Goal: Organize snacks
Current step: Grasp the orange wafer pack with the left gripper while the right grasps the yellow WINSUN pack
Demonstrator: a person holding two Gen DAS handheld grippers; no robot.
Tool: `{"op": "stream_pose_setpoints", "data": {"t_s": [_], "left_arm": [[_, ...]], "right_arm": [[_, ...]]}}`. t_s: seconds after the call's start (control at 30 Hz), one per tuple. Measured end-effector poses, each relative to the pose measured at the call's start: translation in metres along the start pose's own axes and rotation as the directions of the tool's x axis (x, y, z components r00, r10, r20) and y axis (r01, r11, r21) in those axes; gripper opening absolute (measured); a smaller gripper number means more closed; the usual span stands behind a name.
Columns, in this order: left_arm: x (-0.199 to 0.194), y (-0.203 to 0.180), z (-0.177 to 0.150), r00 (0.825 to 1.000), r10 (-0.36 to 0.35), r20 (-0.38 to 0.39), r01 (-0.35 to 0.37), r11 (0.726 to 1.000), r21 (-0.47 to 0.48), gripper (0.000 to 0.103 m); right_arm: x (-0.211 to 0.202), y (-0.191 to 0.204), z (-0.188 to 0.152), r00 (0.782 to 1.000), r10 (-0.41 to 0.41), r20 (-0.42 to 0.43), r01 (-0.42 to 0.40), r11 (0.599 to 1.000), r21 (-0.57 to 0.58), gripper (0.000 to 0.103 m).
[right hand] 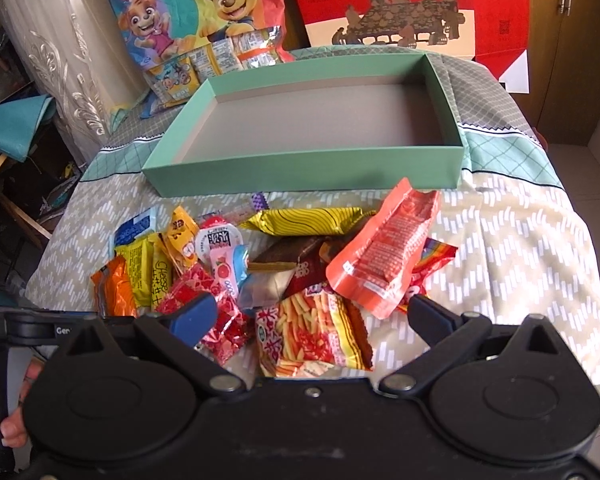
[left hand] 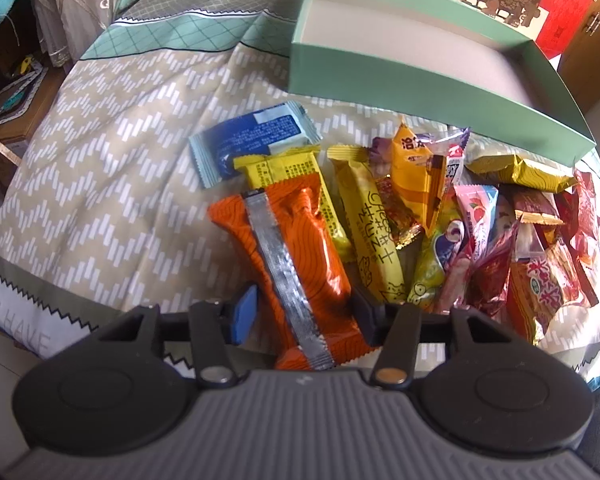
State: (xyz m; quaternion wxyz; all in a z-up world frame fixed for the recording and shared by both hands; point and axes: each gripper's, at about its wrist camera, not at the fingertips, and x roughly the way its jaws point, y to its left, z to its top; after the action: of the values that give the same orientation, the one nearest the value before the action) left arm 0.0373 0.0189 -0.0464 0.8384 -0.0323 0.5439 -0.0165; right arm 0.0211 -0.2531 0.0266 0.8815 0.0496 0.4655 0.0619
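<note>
A pile of wrapped snacks point(right hand: 284, 272) lies on a patterned cloth in front of an empty mint-green box point(right hand: 312, 120). My left gripper point(left hand: 304, 312) has its fingers on both sides of an orange snack packet point(left hand: 296, 248) with a silver seam, at the left edge of the pile; the packet also shows in the right wrist view point(right hand: 114, 292). The box sits behind the pile in the left wrist view point(left hand: 440, 76). My right gripper point(right hand: 312, 316) is open and empty, hovering over a red-and-yellow stick-snack bag point(right hand: 312, 332) at the near side of the pile.
A blue packet point(left hand: 252, 140) and several yellow packets point(left hand: 368, 216) lie beside the orange one. A salmon pouch point(right hand: 384, 248) lies right of the pile. A cartoon snack bag point(right hand: 192, 12) and a red carton point(right hand: 412, 8) stand behind the box. A curtain point(right hand: 48, 48) hangs at the left.
</note>
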Motion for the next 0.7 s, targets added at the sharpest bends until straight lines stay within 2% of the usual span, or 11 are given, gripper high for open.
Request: {"op": "stream_pose_setpoints", "data": {"t_s": [0.03, 0.07, 0.13, 0.2, 0.3, 0.43, 0.6, 0.7], "left_arm": [[-0.001, 0.001, 0.001, 1.000, 0.005, 0.010, -0.006, 1.000, 0.010, 0.046], [-0.001, 0.004, 0.002, 1.000, 0.012, 0.019, -0.012, 1.000, 0.021, 0.043], [0.000, 0.008, 0.005, 1.000, 0.003, 0.024, -0.004, 0.999, 0.039, 0.043], [0.001, 0.013, 0.007, 1.000, -0.006, 0.026, 0.005, 0.999, 0.040, 0.043], [0.002, 0.020, 0.010, 0.999, -0.007, 0.035, 0.006, 1.000, 0.027, 0.043], [0.003, 0.028, 0.009, 0.999, -0.008, 0.039, 0.008, 1.000, 0.009, 0.048], [0.006, 0.035, 0.005, 0.999, 0.013, 0.034, -0.013, 1.000, -0.002, 0.066], [0.010, 0.042, 0.005, 1.000, -0.001, 0.026, 0.002, 1.000, -0.025, 0.067]], "right_arm": [[0.004, 0.002, 0.006, 1.000, -0.009, 0.004, 0.009, 1.000, -0.023, 0.083], [0.007, 0.004, 0.010, 1.000, -0.011, 0.006, 0.011, 0.999, -0.040, 0.080], [0.015, 0.009, 0.022, 1.000, 0.001, 0.012, 0.000, 0.996, -0.094, 0.068], [0.024, 0.017, 0.033, 1.000, 0.003, 0.009, -0.001, 0.989, -0.150, 0.063], [0.039, 0.029, 0.045, 1.000, -0.001, 0.006, 0.003, 0.970, -0.244, 0.063], [0.063, 0.037, 0.053, 0.999, -0.004, -0.043, -0.011, 0.937, -0.348, 0.063], [0.086, 0.040, 0.054, 0.996, -0.037, -0.078, -0.002, 0.896, -0.444, 0.063], [0.098, 0.041, 0.053, 0.993, -0.067, -0.099, 0.012, 0.880, -0.475, 0.063]]}}
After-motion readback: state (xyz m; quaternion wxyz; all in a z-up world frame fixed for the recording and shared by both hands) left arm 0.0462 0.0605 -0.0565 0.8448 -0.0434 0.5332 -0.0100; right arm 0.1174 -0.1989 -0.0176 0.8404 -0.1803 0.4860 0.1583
